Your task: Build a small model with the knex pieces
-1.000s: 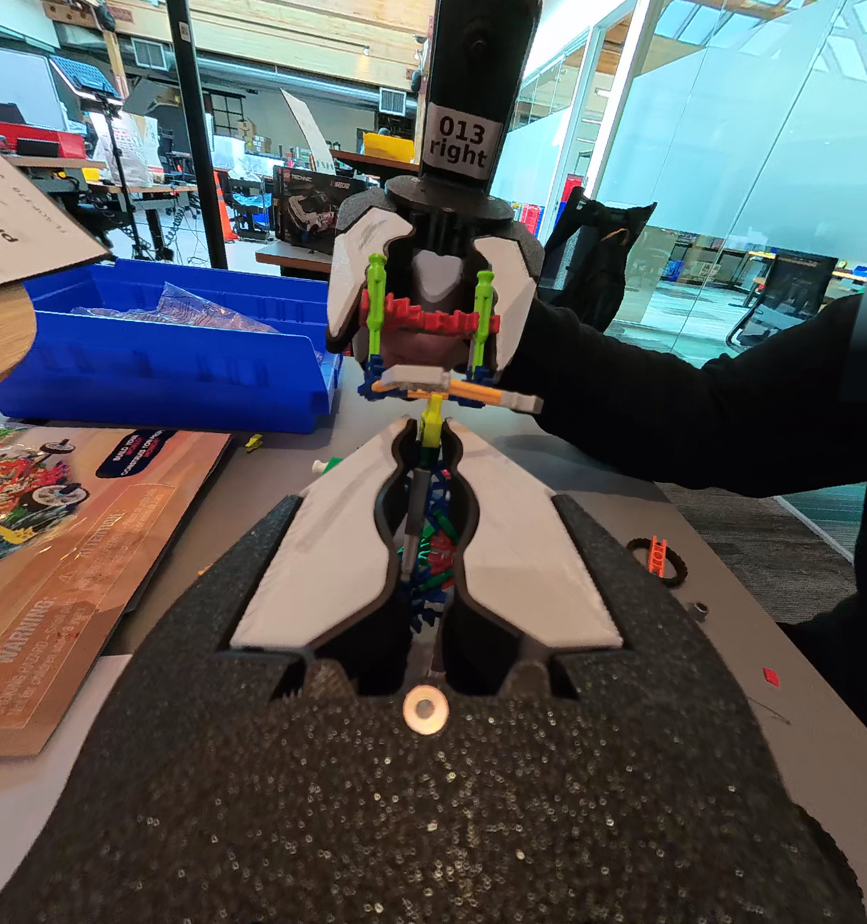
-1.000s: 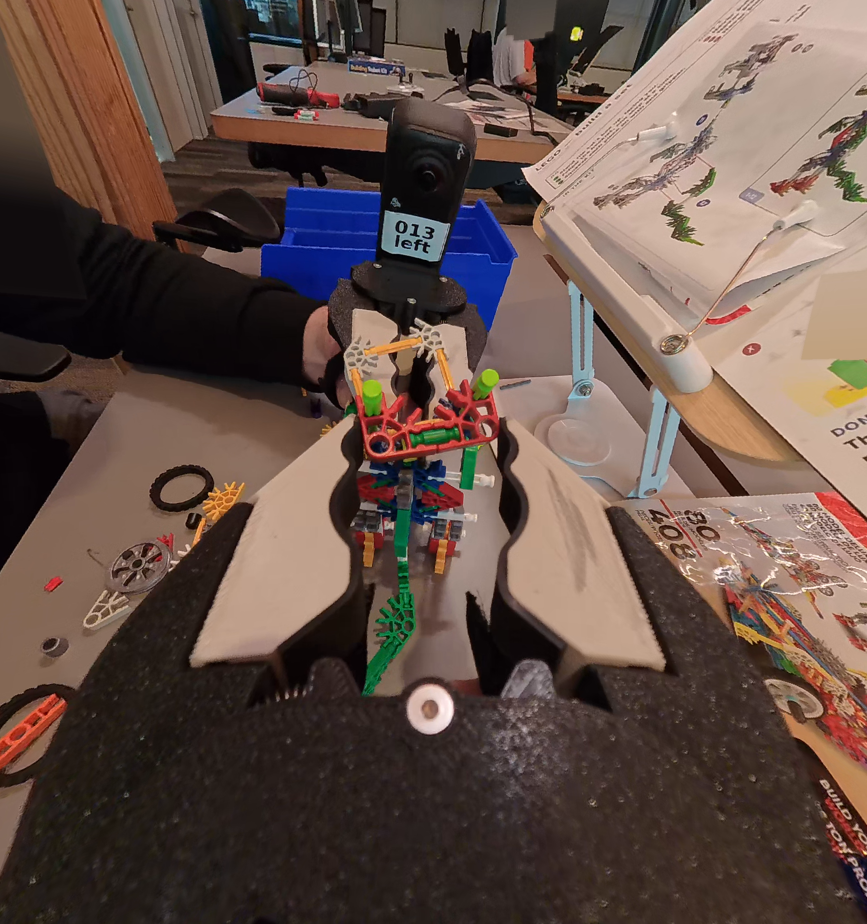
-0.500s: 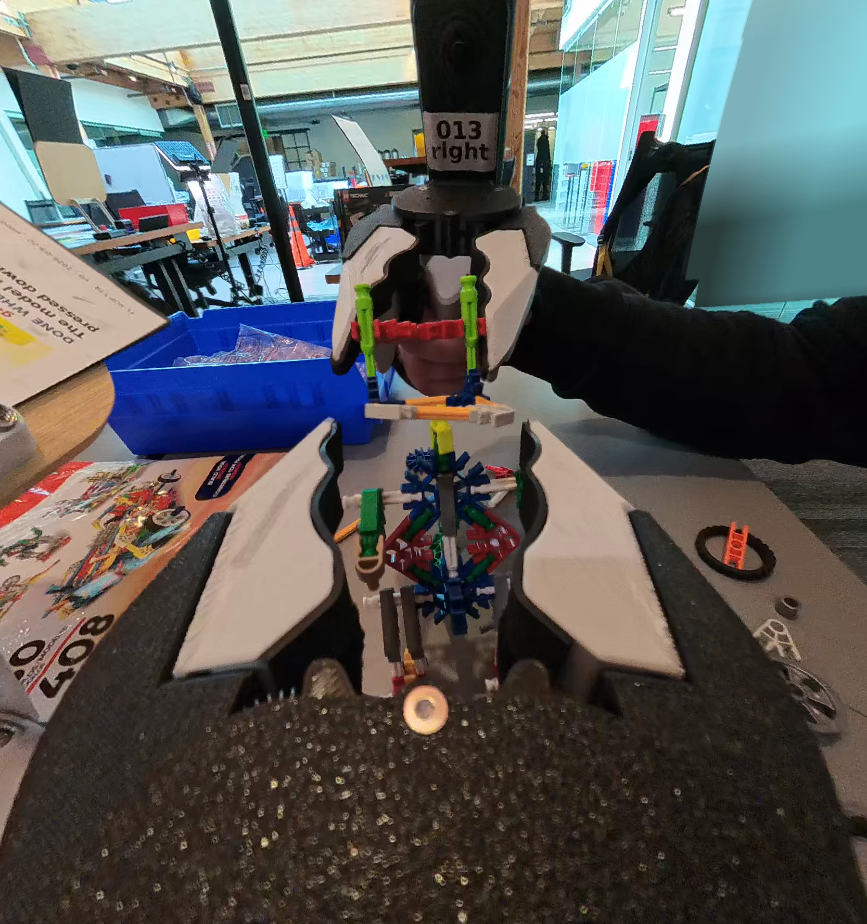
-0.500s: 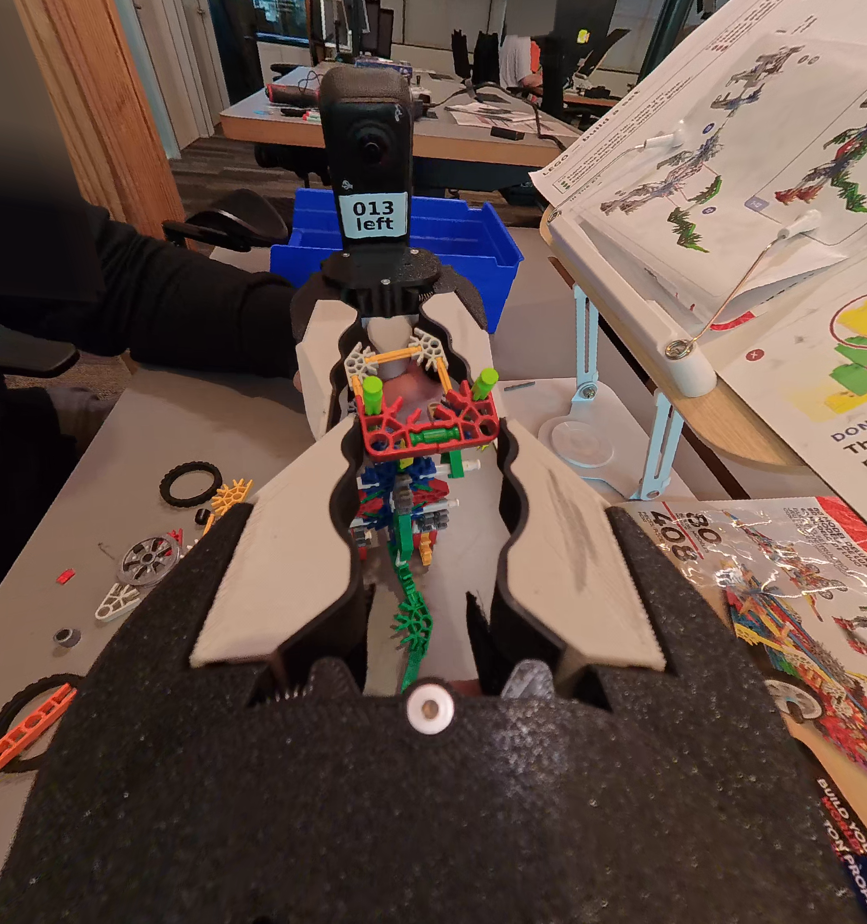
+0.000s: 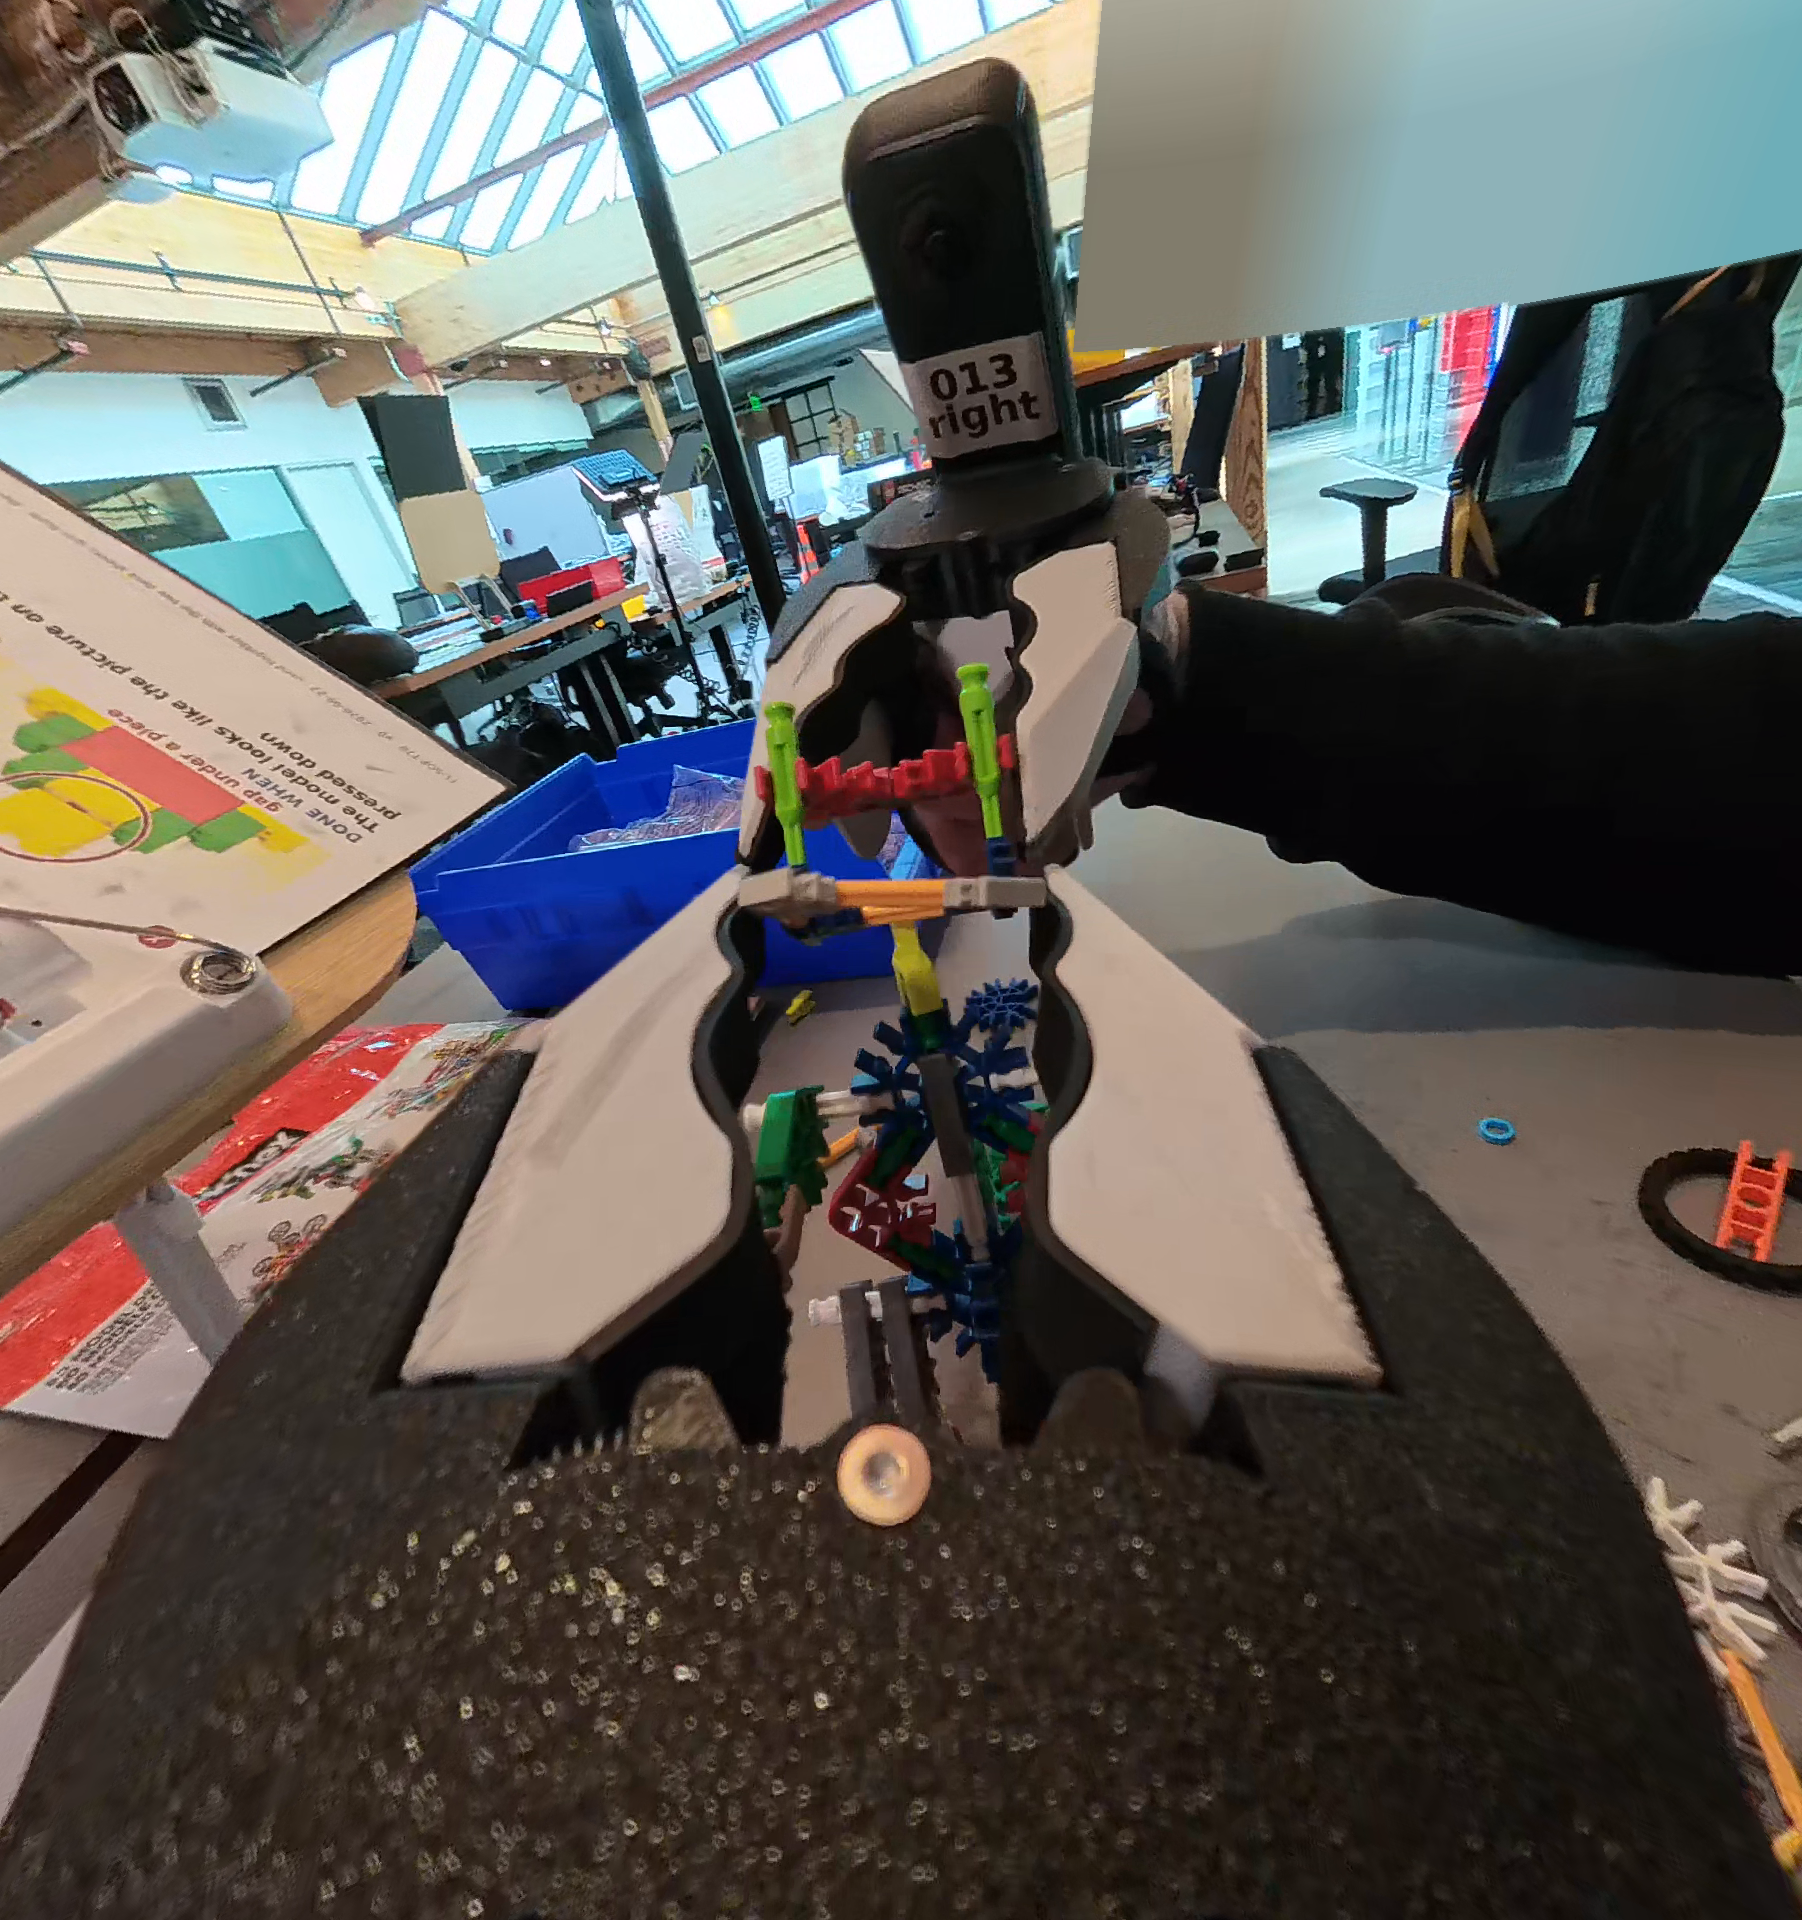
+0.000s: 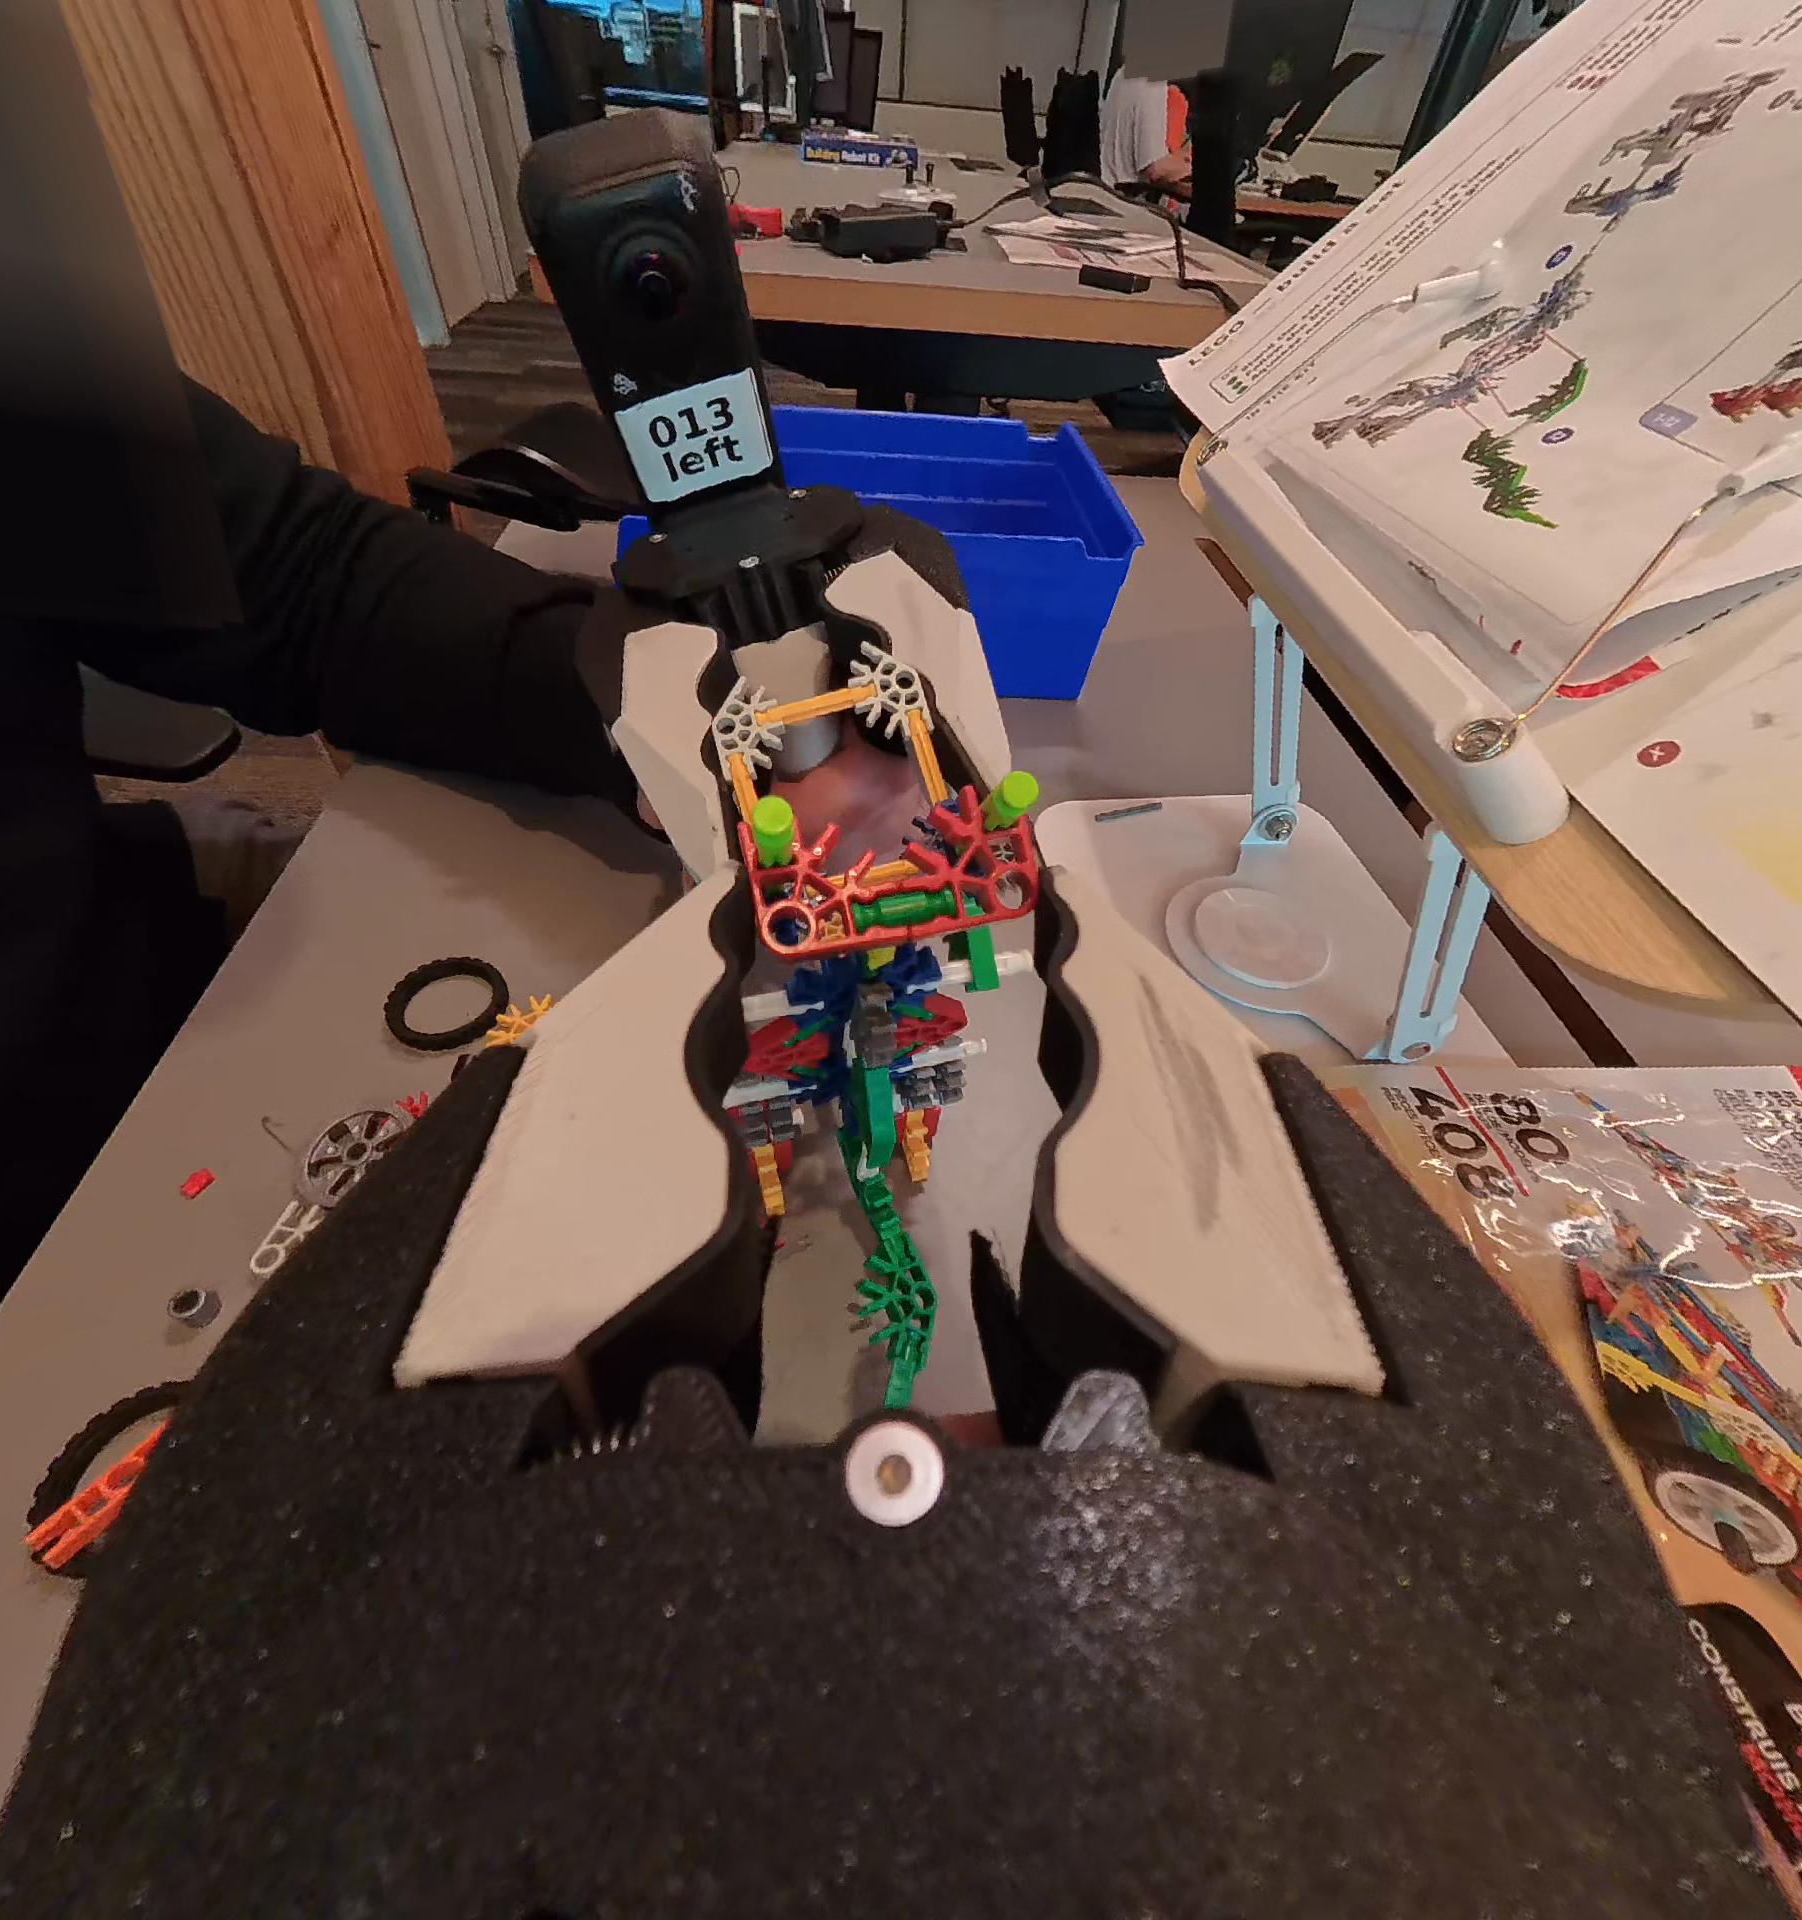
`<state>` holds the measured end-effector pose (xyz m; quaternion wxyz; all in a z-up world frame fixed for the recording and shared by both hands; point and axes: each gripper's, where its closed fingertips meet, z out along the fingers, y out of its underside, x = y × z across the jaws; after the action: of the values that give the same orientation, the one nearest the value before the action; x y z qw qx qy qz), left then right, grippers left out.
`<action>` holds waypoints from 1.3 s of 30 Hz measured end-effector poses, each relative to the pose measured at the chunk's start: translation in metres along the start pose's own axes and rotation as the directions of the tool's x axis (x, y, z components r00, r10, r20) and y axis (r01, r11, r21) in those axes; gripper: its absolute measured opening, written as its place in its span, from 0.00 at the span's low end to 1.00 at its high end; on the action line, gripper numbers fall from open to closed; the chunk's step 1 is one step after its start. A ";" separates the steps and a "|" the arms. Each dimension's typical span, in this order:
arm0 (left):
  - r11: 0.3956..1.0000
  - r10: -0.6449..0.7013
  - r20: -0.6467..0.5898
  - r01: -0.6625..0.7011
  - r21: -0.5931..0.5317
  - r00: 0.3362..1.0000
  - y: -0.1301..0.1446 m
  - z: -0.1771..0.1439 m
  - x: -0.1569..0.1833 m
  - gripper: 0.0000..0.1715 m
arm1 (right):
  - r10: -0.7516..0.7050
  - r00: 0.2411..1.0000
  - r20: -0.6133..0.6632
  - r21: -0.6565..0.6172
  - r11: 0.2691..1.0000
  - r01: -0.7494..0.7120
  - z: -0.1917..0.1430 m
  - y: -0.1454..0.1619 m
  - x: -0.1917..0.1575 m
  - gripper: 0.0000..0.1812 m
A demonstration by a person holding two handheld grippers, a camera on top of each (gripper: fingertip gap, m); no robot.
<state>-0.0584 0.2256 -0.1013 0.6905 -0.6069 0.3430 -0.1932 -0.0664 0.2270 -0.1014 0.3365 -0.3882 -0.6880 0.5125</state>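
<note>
A colourful rod-and-connector model (image 5: 938, 1143) (image 6: 855, 1039) hangs between my two grippers, which face each other above the grey table (image 5: 1499, 1039). My right gripper (image 6: 886, 899) is shut on the model's red top frame (image 6: 897, 914), which carries two lime pegs. It also shows in the left wrist view (image 5: 907, 831). My left gripper (image 5: 892, 899) has its fingertips pressed on the grey connectors of the orange-rod bar (image 5: 892, 894). It also shows in the right wrist view (image 6: 824, 769). The blue, red and green body and green tail (image 6: 892, 1278) hang below.
A blue bin (image 5: 564, 914) (image 6: 980, 520) stands behind. A tilted stand with instruction sheets (image 6: 1499, 520) (image 5: 149, 727) and the set's printed box (image 6: 1655, 1299) lie to one side. A black tyre with an orange piece (image 5: 1749, 1216), another tyre (image 6: 447, 1003) and a wheel hub (image 6: 351, 1143) lie loose. The grippers are tip to tip, or close to it.
My left gripper let go of the model's thin neck, opened, drew back and tilted up, then narrowed onto the grey-and-orange bar. My right gripper has kept its hold on the red frame.
</note>
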 end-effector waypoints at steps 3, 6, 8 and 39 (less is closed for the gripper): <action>1.000 0.003 0.028 -0.003 -0.005 1.000 0.003 -0.001 -0.001 0.28 | 0.003 1.000 -0.004 0.005 1.000 -0.003 0.001 0.000 0.001 0.29; 1.000 0.028 0.076 -0.027 -0.014 0.997 0.004 0.001 -0.003 0.28 | 0.010 1.000 -0.014 0.017 1.000 -0.010 -0.001 -0.002 0.003 0.29; 0.999 0.048 0.089 -0.046 -0.023 0.995 0.003 0.002 -0.003 0.28 | 0.018 1.000 -0.021 0.037 0.999 -0.018 -0.004 -0.005 0.004 0.29; 0.994 0.112 0.136 -0.110 -0.022 0.984 0.003 -0.003 -0.015 0.08 | 0.059 0.998 0.023 0.044 0.997 -0.060 0.000 0.004 0.000 0.22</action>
<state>-0.0714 0.2349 -0.1009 0.7178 -0.6036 0.3291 -0.1100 -0.0656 0.2278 -0.1050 0.3224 -0.3954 -0.6679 0.5419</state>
